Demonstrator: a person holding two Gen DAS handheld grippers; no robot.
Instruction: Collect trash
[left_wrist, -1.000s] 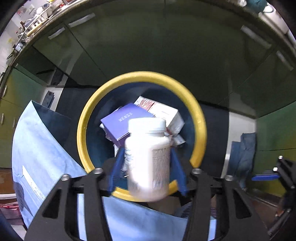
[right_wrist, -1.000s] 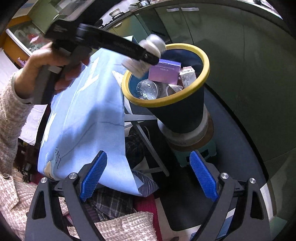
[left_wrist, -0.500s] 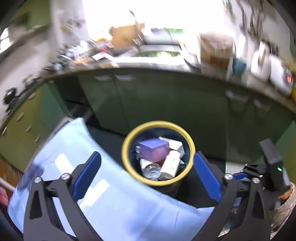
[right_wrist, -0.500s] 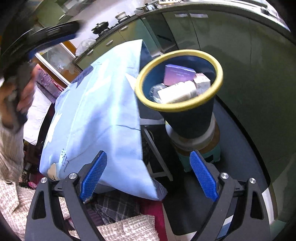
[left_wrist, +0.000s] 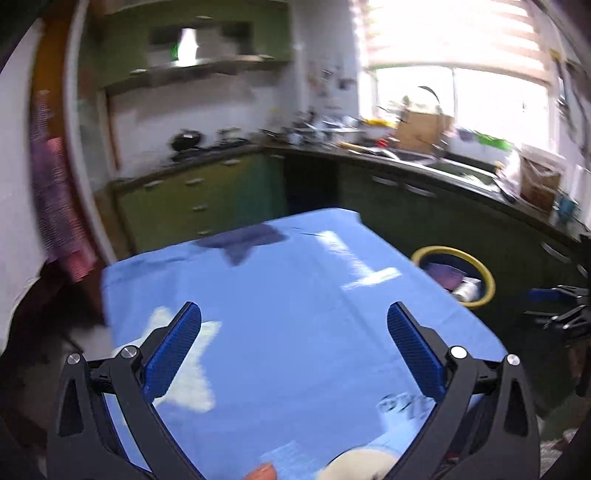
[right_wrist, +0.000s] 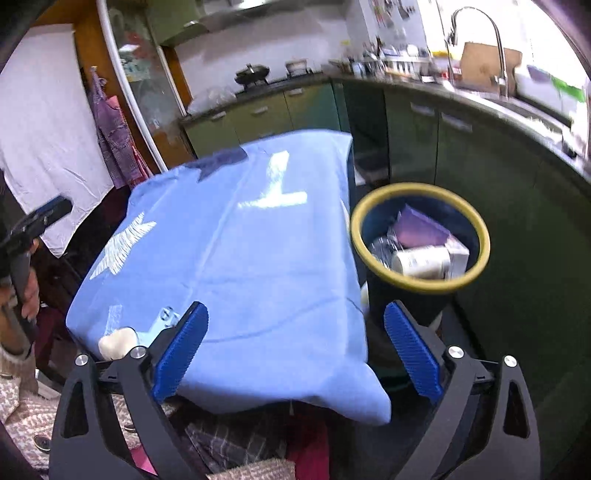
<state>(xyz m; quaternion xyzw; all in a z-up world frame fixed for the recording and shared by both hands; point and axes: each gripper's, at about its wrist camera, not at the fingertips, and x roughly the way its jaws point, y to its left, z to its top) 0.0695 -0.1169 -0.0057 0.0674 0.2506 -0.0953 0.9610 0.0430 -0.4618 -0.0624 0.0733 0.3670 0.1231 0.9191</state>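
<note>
Over at nine o'clock in the right wrist view, the left tool (right_wrist: 35, 221) sits in the person's hand (right_wrist: 26, 291), seen side-on at the edge, and from there its spread cannot be read. The left wrist view settles it: the left tool (left_wrist: 293, 345) gapes wide with nothing between its blue pads (left_wrist: 173, 350), hovering above the blue cloth (left_wrist: 295, 314) that covers the table. A white star (left_wrist: 184, 376) on the cloth lies at seven o'clock under the left pad, and a dark patch (left_wrist: 247, 240) sits at twelve o'clock near the far edge.

Moving right, the right tool (right_wrist: 295, 349) is also spread wide and carrying nothing, poised over the near edge of the cloth (right_wrist: 240, 258). A pale rounded object (right_wrist: 114, 343) rests on the cloth at eight o'clock, just beside the left pad; what it is cannot be told.

At three o'clock stands the bin (right_wrist: 419, 236), dark with a yellow rim, just beside the table's right edge. Inside lie a white bottle (right_wrist: 421, 260) on its side, a purple box (right_wrist: 421, 230) behind it, a white carton (right_wrist: 458, 254) to the right and something clear and crumpled (right_wrist: 380, 247) to the left. In the left wrist view the bin (left_wrist: 484, 295) shows at three o'clock, partly behind the cloth's edge.

Green cabinets (right_wrist: 461, 155) run behind.
</note>
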